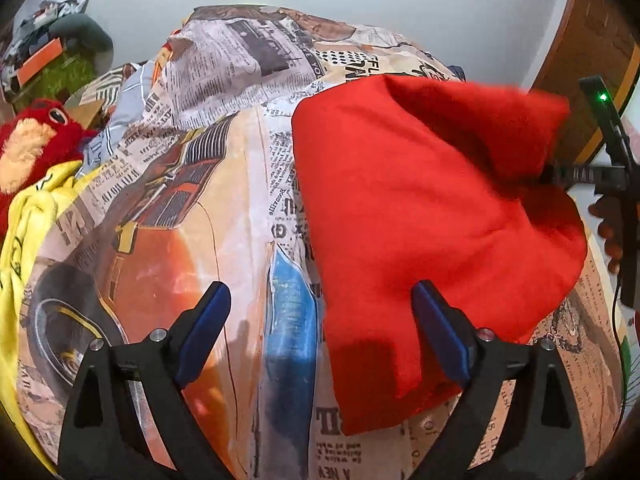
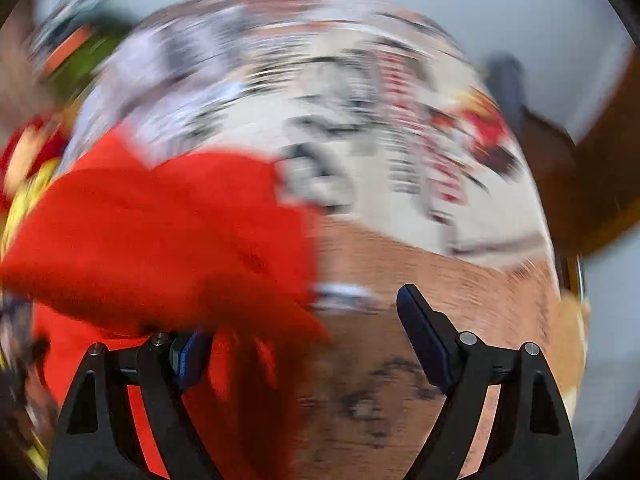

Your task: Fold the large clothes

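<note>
Newspaper-print bedsheet (image 1: 192, 220) carries the red garment (image 1: 420, 220), its length running away from the left gripper (image 1: 322, 304), whose jaws stand released, right finger over the near hem. Right gripper (image 2: 304, 320), spread, nothing clamped, sits at its far-right edge.

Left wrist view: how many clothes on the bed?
2: red cloth on the right, partly lifted; yellow garment at the left edge beside the plush toy. More may be hidden.
</note>
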`<state>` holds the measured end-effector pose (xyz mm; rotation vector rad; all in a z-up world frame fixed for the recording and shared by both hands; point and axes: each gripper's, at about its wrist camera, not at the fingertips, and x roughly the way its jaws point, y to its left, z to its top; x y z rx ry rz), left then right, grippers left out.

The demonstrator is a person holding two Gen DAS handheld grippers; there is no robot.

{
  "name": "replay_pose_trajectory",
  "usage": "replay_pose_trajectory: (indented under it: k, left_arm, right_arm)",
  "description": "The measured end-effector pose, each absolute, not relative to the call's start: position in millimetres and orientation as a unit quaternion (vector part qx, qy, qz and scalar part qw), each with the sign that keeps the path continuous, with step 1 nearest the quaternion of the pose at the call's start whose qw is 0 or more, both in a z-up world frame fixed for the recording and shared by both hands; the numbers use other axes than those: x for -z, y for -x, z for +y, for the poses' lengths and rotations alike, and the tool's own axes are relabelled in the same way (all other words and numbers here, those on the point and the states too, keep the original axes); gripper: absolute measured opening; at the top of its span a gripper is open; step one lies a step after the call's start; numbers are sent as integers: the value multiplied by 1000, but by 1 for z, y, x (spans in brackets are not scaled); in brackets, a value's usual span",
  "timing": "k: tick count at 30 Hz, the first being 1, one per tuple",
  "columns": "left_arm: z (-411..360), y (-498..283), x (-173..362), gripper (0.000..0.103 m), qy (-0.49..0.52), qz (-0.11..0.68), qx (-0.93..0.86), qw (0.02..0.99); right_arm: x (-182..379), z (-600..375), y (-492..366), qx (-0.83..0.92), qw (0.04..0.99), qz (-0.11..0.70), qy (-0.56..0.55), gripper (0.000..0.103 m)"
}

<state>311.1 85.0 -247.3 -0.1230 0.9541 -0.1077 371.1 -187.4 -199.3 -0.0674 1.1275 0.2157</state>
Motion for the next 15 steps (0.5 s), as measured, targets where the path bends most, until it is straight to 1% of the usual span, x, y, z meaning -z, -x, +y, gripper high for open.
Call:
replay_pose_trajectory:
  k: [2, 4, 9, 12, 15]
  left_arm:
    - [85, -310, 247, 94, 59, 458, 49, 886]
    - [84, -310, 247, 94, 57, 457, 48, 886]
    - [81, -309, 246, 94, 49, 456, 41, 888]
    - [80, -308, 245, 94, 45, 457, 34, 888]
    - [78, -306, 242, 93, 40, 459, 28, 887]
  right_arm:
    - [186, -211, -368, -68, 852, 518, -11, 82]
    - [169, -221, -355, -41, 869, 493, -18, 82]
    - [146, -206, -324, -133, 865, 484, -23, 84]
    - [157, -183, -307, -176, 851, 495, 7, 84]
    - [185, -162, -291, -188, 832, 520, 48, 84]
